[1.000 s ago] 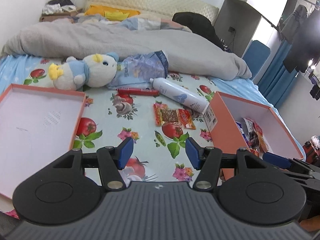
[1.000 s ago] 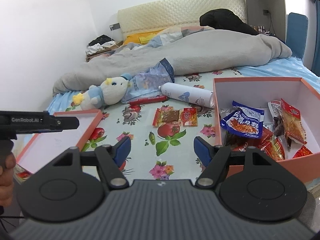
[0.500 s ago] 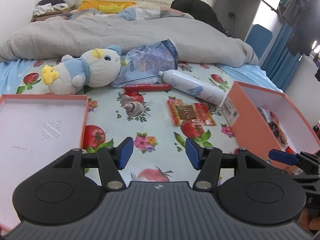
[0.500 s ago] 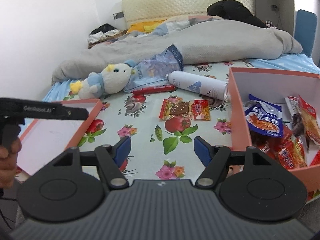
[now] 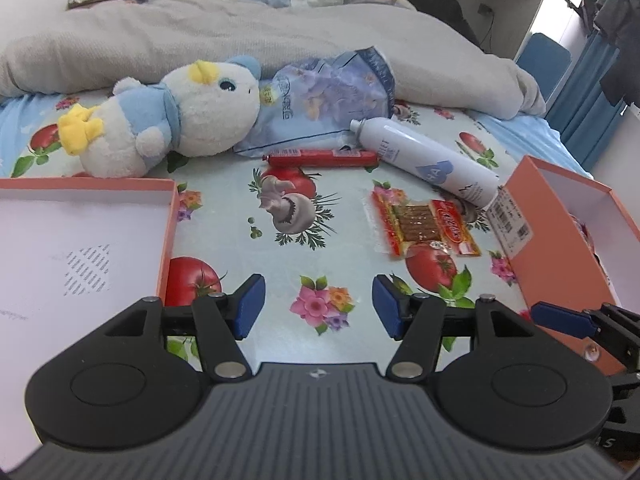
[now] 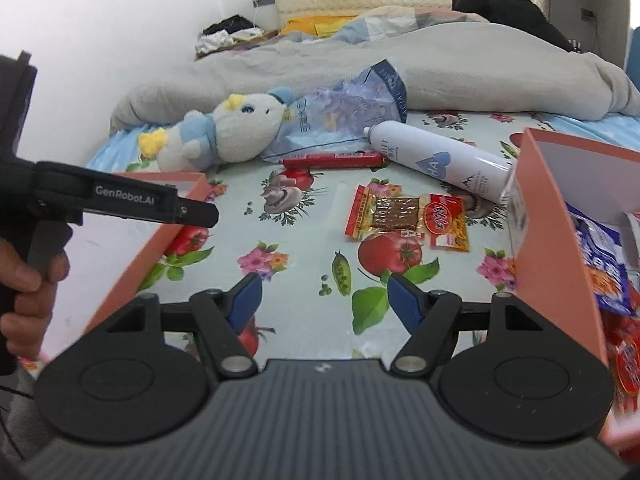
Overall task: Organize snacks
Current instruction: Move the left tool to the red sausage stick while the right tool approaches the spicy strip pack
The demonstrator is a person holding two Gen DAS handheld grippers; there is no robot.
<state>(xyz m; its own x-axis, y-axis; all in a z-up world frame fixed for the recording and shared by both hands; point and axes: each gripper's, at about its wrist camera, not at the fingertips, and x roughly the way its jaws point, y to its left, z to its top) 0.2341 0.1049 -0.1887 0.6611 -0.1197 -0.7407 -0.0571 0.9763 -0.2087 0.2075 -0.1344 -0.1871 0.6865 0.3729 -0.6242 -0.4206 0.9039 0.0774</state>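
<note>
A red snack packet lies flat on the flowered sheet, a little ahead of both grippers. Behind it lies a red sausage stick. An orange box at the right holds several snack packets, among them a blue one. My left gripper hovers over the sheet; its jaws are opening with nothing between them. My right gripper stands open and empty beside the box's left wall.
An orange lid lies at the left. A white spray can leans against the box's corner. A plush toy, a blue bag and a grey blanket lie behind.
Both grippers have moved forward and down over the bed, so the snack packet and sausage stick look nearer and larger. Nothing has been picked up.
</note>
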